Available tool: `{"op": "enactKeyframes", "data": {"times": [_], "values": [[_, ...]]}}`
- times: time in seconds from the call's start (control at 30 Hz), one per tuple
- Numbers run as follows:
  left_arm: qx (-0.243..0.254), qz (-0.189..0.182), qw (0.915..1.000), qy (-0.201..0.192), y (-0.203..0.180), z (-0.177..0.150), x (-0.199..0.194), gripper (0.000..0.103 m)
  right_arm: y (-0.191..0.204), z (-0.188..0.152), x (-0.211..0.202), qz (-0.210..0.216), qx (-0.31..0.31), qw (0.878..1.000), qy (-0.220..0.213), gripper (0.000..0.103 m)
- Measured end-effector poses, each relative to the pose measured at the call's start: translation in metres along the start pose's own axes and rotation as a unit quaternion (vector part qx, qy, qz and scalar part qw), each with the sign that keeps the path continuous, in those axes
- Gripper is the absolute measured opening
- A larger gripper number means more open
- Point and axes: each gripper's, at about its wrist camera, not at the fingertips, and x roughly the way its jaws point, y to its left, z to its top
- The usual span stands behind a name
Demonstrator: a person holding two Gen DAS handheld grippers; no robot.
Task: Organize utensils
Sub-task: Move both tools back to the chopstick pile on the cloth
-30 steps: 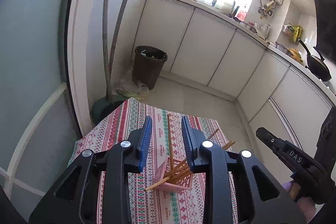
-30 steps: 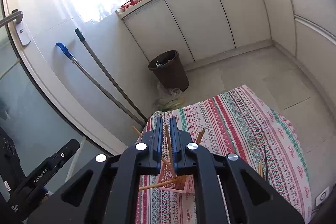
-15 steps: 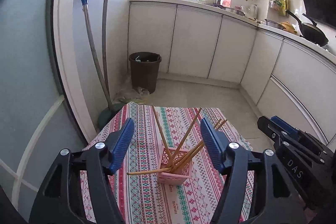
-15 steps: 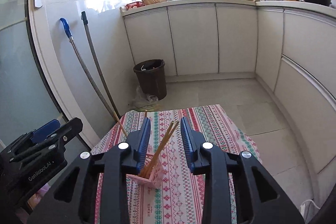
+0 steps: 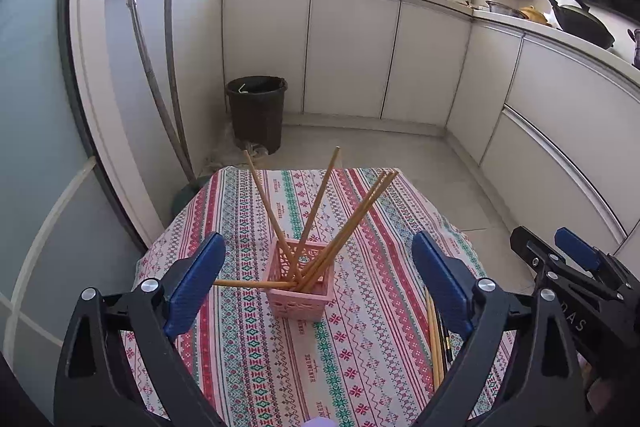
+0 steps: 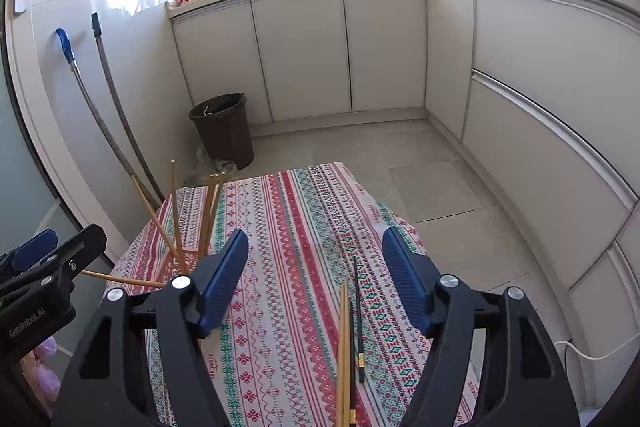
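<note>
A pink basket (image 5: 301, 297) stands on the patterned tablecloth (image 5: 248, 359), with several wooden chopsticks (image 5: 352, 223) fanning out of it and one lying across its rim. My left gripper (image 5: 318, 239) hangs just short of the basket, its jaws opening wide and the pads touching nothing. My right gripper (image 6: 315, 233), jaws also opening, is empty above the cloth. Under it lie loose wooden chopsticks (image 6: 343, 339) and dark chopsticks (image 6: 358, 319). In the right wrist view the basket (image 6: 188, 261) is half hidden behind my left finger.
A dark bin (image 5: 256, 111) and two mop handles (image 5: 160, 75) stand beyond the table's far edge. White cabinets (image 6: 304, 55) line the back and right. A white cable (image 6: 580, 353) lies on the floor at the right. More loose chopsticks (image 5: 434, 339) lie near the right table edge.
Both grippers have opened wide and drawn back from the basket. The right one let go of a chopstick, which now stands in the basket. The right view swung towards the loose chopsticks.
</note>
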Motion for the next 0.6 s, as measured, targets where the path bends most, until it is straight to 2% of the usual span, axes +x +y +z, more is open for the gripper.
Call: {"op": "enactKeyframes", "data": {"times": [0.3,0.4,0.5,0.6], "values": [[0.032,-0.006,0.9991,0.028,-0.032,-0.012,0.017,0.096,-0.042,-0.005,0.01,-0.047,0.02,0.998,0.022,0.094],[0.036,-0.011,0.9985,0.04,-0.044,-0.015,0.025,0.096,-0.054,-0.008,0.014,-0.059,0.018,0.997,0.038,0.096],[0.034,-0.029,0.9964,0.073,-0.056,-0.017,0.042,0.096,-0.071,-0.012,0.017,-0.077,0.029,0.995,0.061,0.096],[0.025,-0.059,0.99,0.126,-0.071,-0.023,0.067,0.096,-0.098,-0.014,0.022,-0.084,0.072,0.991,0.081,0.096]]}}
